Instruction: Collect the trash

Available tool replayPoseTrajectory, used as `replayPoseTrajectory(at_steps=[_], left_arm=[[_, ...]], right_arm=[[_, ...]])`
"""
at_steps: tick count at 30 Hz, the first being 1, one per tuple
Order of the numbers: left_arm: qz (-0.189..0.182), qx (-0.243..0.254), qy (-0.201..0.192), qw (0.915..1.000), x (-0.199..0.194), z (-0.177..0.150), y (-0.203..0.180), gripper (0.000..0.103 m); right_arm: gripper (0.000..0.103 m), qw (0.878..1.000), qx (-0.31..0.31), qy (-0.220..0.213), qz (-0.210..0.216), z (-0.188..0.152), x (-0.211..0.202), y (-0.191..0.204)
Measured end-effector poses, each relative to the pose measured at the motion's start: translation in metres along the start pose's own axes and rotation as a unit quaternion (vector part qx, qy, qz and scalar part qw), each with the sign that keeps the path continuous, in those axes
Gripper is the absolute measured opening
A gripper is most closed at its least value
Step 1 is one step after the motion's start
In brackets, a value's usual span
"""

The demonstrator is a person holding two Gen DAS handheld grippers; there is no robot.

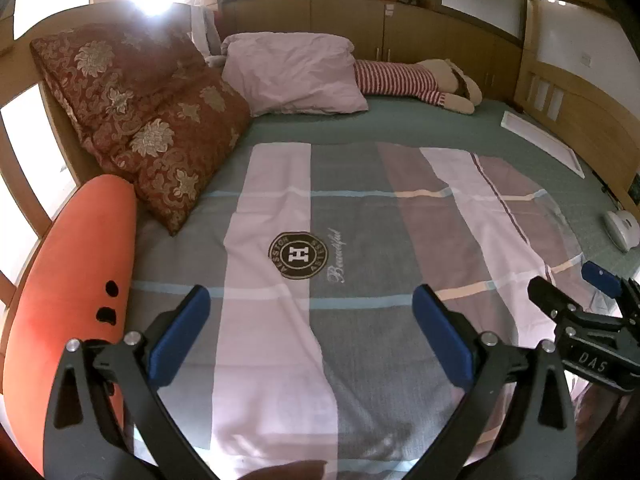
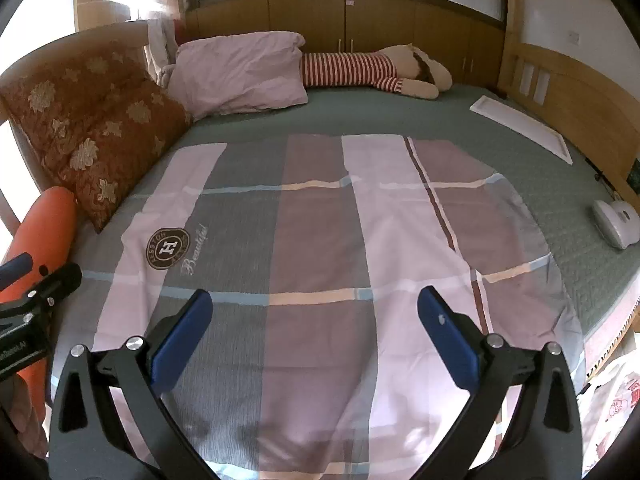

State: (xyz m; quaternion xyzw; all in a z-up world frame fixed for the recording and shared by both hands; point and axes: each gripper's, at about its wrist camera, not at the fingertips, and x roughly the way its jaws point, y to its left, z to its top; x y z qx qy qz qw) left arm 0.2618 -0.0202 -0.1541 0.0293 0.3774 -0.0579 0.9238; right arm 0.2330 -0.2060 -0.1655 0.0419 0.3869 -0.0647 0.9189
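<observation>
My left gripper is open and empty, held above a striped pink and grey sheet spread on a bed. My right gripper is open and empty above the same sheet. The right gripper also shows at the right edge of the left wrist view, and the left gripper at the left edge of the right wrist view. No loose trash shows on the sheet. A white plastic bag with red print lies at the bed's lower right corner.
Red floral pillows, a pink pillow and a striped plush toy lie at the head. An orange cushion stands at the left. A white flat board and a white device lie at the right on the green mattress.
</observation>
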Motion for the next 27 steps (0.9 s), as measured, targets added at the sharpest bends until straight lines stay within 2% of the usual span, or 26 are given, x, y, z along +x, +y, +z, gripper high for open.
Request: replayPoseTrajectory(at_steps=[15, 27], left_arm=[[0.005, 0.006, -0.009, 0.9999, -0.0021, -0.0029, 0.0005, 0.1], [-0.004, 0.005, 0.006, 1.0, 0.0021, -0.0014, 0.0014, 0.1]], right_arm=[[0.1, 1.0, -0.006, 0.007, 0.001, -0.0012, 0.0036, -0.0009], [0.1, 1.0, -0.006, 0.011, 0.001, -0.002, 0.0064, -0.0055]])
